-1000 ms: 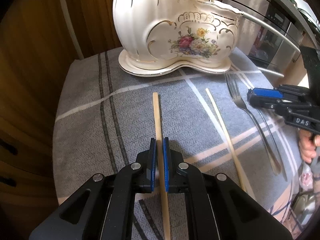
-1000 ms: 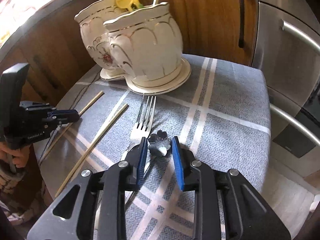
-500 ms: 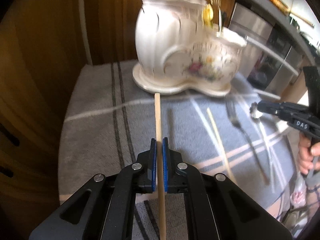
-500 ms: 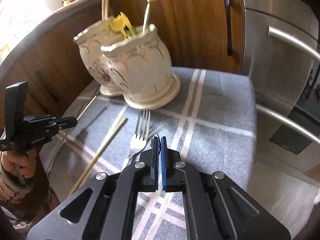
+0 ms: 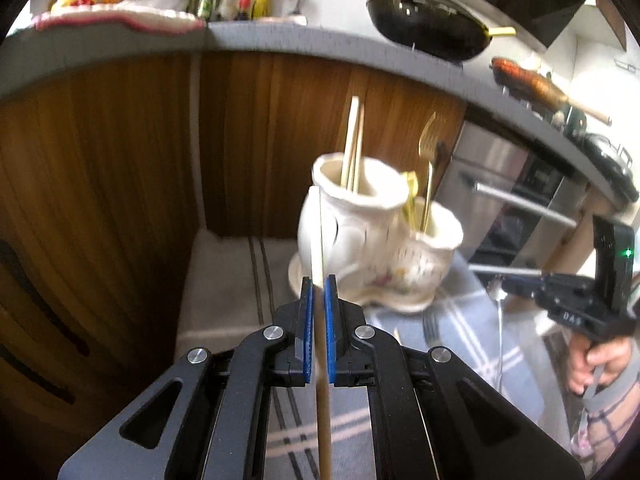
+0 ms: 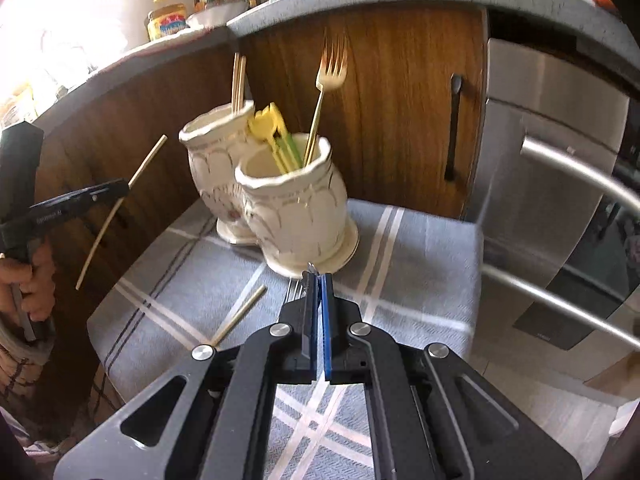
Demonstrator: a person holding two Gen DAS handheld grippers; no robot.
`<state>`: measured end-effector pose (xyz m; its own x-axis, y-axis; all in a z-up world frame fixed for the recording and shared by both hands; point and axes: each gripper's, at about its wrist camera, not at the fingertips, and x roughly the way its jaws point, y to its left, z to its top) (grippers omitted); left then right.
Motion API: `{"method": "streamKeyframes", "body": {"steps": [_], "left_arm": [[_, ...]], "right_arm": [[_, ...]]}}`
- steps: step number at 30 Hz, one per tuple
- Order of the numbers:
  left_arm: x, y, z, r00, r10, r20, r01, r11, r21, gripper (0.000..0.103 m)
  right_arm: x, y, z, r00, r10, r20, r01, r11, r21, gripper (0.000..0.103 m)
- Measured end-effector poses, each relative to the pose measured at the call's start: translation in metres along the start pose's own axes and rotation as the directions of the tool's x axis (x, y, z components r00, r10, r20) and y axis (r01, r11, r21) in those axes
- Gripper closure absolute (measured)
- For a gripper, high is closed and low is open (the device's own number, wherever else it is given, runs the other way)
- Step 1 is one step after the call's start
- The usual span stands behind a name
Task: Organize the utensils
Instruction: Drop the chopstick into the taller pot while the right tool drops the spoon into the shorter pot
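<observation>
Left wrist view showed the cream two-pot ceramic holder [image 5: 360, 248] now ahead of and below the claws. A second earlier it had stood above them across the grey checked cloth [image 5: 224, 280]. Both tools had therefore risen clear of the cloth.

The left gripper [image 5: 319, 292] was tilted downward toward the holder, its blue pads clamped on a wooden chopstick [image 5: 316, 232]. The stick was lifted off the cloth, with its tip in line with the taller pot's rim.

The right gripper [image 5: 508, 286], to the holder's right, had been apart around a spoon a second earlier. Its jaws were now together on the spoon [image 5: 498, 320], whose handle hung downward. In the right wrist view only a sliver of metal showed at its tips [image 6: 317, 280].

Judgement: both pick-ups were complete and the carry to the pots was under way.

One chopstick [image 6: 240, 314] and one fork [image 6: 294, 292] remained on the cloth in front of the holder.
</observation>
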<state>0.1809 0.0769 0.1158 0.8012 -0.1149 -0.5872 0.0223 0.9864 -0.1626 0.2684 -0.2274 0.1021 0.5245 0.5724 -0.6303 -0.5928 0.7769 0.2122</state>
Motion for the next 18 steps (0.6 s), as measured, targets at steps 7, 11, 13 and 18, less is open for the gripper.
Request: {"method": "streamKeyframes", "body": {"steps": [7, 11, 13, 18], "left_arm": [[-0.017, -0.009, 0.046, 0.992, -0.024, 0.121, 0.023, 1.0, 0.008, 0.097], [-0.021, -0.02, 0.08, 0.976, -0.045, 0.212, 0.044, 0.999, 0.009, 0.097], [-0.016, -0.026, 0.097, 0.966, -0.037, 0.255, 0.035, 0.999, 0.01, 0.097], [0.003, -0.03, 0.128, 0.942, -0.019, 0.335, 0.027, 0.999, -0.02, 0.097]], "right_arm": [[-0.027, 0.0, 0.04, 0.994, -0.039, 0.103, 0.043, 0.999, -0.028, 0.102], [-0.039, 0.007, 0.075, 0.983, -0.073, 0.171, 0.086, 0.994, -0.067, 0.102], [-0.041, 0.012, 0.093, 0.974, -0.088, 0.209, 0.108, 0.99, -0.086, 0.102], [-0.037, 0.023, 0.133, 0.949, -0.123, 0.289, 0.166, 0.978, -0.127, 0.102]]}}
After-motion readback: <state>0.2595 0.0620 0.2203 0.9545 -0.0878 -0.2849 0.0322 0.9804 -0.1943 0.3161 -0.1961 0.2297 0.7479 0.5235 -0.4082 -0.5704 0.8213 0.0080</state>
